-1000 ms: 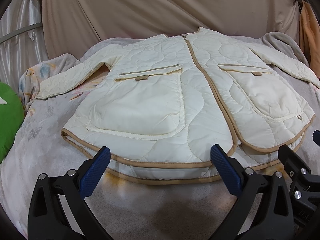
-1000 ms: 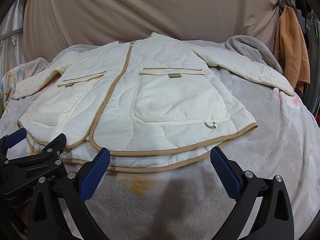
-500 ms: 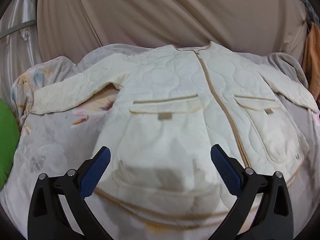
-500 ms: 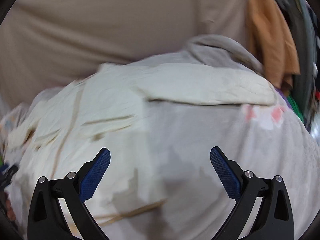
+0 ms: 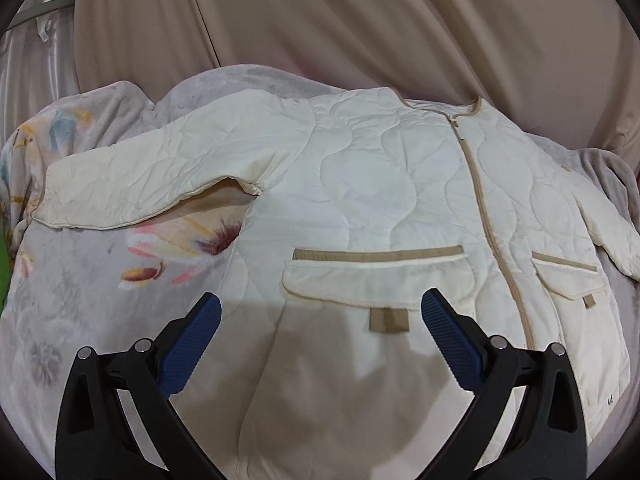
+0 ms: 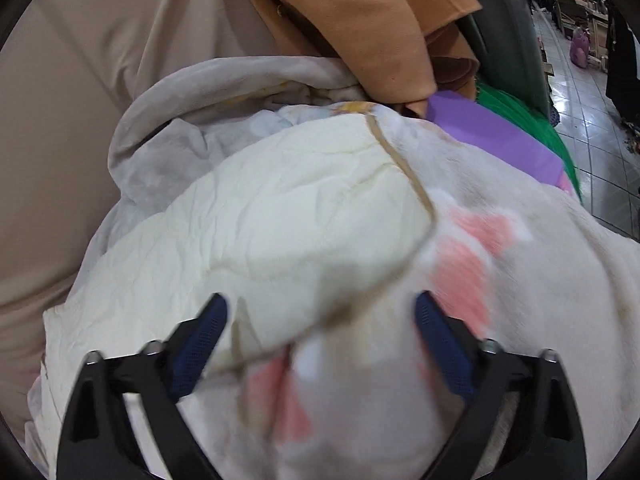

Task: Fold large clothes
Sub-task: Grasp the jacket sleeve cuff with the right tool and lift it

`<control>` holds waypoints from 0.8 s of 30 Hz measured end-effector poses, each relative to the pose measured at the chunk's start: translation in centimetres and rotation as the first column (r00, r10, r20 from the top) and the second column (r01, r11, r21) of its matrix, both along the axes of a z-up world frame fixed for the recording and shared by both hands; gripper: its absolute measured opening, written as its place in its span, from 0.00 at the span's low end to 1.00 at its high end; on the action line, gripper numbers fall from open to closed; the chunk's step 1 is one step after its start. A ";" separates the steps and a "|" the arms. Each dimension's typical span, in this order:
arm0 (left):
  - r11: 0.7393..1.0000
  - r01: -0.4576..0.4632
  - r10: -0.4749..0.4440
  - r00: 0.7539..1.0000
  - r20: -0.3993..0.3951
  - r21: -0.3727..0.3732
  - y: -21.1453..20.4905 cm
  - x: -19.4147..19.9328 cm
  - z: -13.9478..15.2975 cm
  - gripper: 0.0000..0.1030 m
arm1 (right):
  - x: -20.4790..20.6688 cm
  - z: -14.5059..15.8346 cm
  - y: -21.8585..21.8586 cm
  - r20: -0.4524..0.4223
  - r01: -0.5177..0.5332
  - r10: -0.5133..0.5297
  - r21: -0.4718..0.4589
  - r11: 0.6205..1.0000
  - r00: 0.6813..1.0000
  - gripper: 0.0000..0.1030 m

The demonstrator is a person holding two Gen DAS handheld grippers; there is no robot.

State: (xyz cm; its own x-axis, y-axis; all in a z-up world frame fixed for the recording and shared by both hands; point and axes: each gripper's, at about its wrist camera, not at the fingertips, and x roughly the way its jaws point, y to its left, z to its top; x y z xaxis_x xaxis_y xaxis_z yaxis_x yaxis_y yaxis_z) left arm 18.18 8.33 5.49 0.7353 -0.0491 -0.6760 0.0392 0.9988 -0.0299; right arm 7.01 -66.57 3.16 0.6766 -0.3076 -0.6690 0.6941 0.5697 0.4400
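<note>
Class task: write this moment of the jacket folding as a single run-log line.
left gripper: open, above jacket pocket | right gripper: closing, sleeve cuff between jaws, ungripped

Both views are fisheye cameras riding on the hand-held grippers, each looking forward and downward along its own jaws. The left wrist view sits close above the cream quilted jacket (image 5: 360, 208) and faces across its front toward the beige drape (image 5: 320, 20) behind. The right wrist view hangs very near a sleeve end (image 6: 280, 220), angled toward an orange garment (image 6: 360, 20). Both views share the jacket, the floral blanket (image 5: 80, 280) and the drape.
</note>
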 end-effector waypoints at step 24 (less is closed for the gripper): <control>0.991 0.068 -0.062 0.996 0.061 -0.116 0.2 6.0 4.2 0.95 | 24.3 7.0 51.8 -0.059 -0.890 0.928 -0.313 0.332 0.367 0.51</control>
